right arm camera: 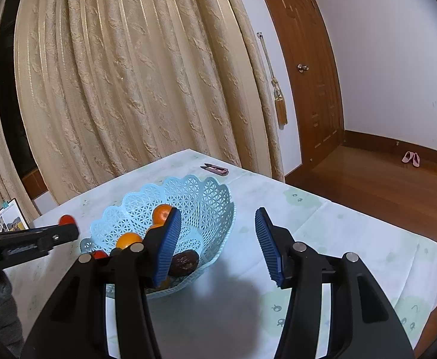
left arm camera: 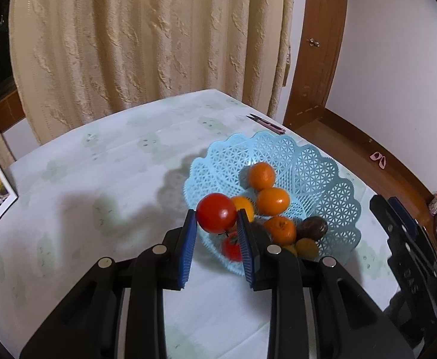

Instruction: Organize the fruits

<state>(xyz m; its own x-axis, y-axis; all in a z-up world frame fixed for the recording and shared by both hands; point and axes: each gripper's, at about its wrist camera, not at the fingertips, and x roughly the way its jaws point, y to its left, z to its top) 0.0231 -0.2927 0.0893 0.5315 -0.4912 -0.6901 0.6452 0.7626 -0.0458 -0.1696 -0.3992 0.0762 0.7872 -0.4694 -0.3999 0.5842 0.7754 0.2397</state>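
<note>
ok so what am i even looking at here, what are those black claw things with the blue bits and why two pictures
They are two hand-held grippers, each carrying a camera that looks along its fingers; one picture per gripper. The left gripper is shut on a round red tomato, above the rim of a light blue plastic lattice basket that holds oranges, another tomato and a dark brown fruit. The right gripper is open and empty. The basket stands on a pale patterned tablecloth, with pink thread snips behind it.

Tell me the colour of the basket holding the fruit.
Light blue, with a lattice pattern; the basket shows best in the left wrist view.
</note>
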